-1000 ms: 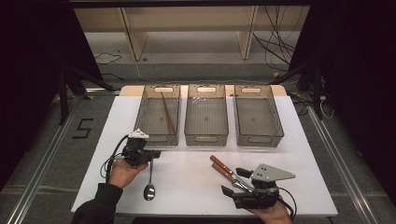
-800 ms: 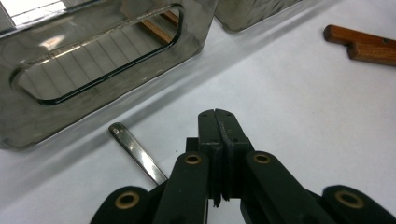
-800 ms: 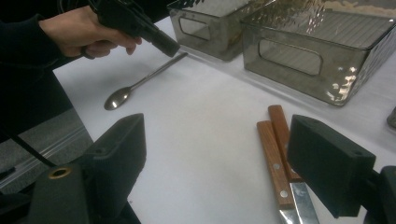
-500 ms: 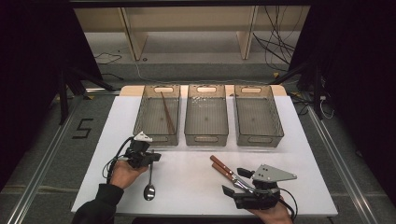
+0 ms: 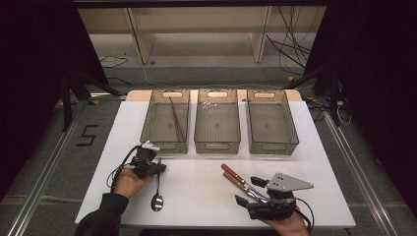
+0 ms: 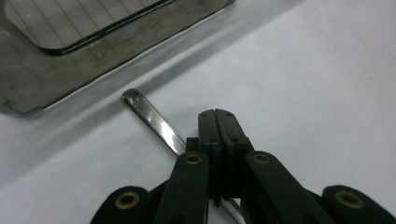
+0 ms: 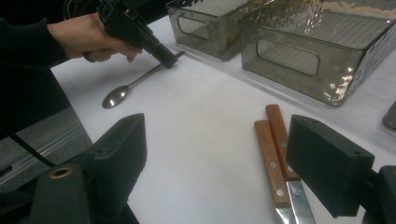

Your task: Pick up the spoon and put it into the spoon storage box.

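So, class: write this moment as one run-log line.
left gripper: shut, on spoon handle | right gripper: open, over two knives | three bins: left holds chopsticks

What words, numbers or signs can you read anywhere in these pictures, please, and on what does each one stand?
"5": a large black numeral on the grey floor, left of the white table.
No other text can be read: the three grey bins, the spoon, the two wooden-handled knives and both grippers bear no legible label.

Open right tool (image 7: 215, 163) beside two wooden-handled knives (image 7: 276, 161), spoon (image 7: 135, 85) beyond
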Motion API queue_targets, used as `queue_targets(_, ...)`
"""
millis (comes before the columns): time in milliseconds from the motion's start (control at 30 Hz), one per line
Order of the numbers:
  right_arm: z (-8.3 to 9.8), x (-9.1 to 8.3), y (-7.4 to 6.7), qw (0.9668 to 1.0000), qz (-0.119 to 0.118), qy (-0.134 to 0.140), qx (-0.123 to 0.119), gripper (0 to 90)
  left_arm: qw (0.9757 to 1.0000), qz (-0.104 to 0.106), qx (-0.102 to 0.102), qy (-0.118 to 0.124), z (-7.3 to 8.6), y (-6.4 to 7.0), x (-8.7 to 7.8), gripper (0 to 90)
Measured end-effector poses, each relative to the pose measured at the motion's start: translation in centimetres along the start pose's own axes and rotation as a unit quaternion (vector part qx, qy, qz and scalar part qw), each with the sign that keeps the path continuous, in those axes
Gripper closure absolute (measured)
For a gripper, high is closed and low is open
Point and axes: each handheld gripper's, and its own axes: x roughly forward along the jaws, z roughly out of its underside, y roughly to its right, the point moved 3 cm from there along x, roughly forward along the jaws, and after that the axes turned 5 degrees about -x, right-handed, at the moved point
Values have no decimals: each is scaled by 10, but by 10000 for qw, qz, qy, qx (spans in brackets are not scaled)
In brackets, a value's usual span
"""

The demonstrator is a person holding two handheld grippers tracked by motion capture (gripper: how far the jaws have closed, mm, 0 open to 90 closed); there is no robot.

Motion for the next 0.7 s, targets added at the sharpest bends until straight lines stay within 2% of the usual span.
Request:
queue_targets(333,-1,1,-1,10000,-10,-17,-37,213,9996,-249,-63,-114,7,-10,-9,889)
queue_targets(400,-1,1,-1,10000,-1,-18,-53,214,9992,-333,-179,-154,13,-18,-16,889)
queue_targets(567,-1,1,-1,10000,14,-20,-48,214,9983,-401,-380,-187,30,-29,-30,889)
queue_targets(700,-1,1,-1,10000,8,-22,-67,215,9974,-501,-437,-260,42,-33,-40,889)
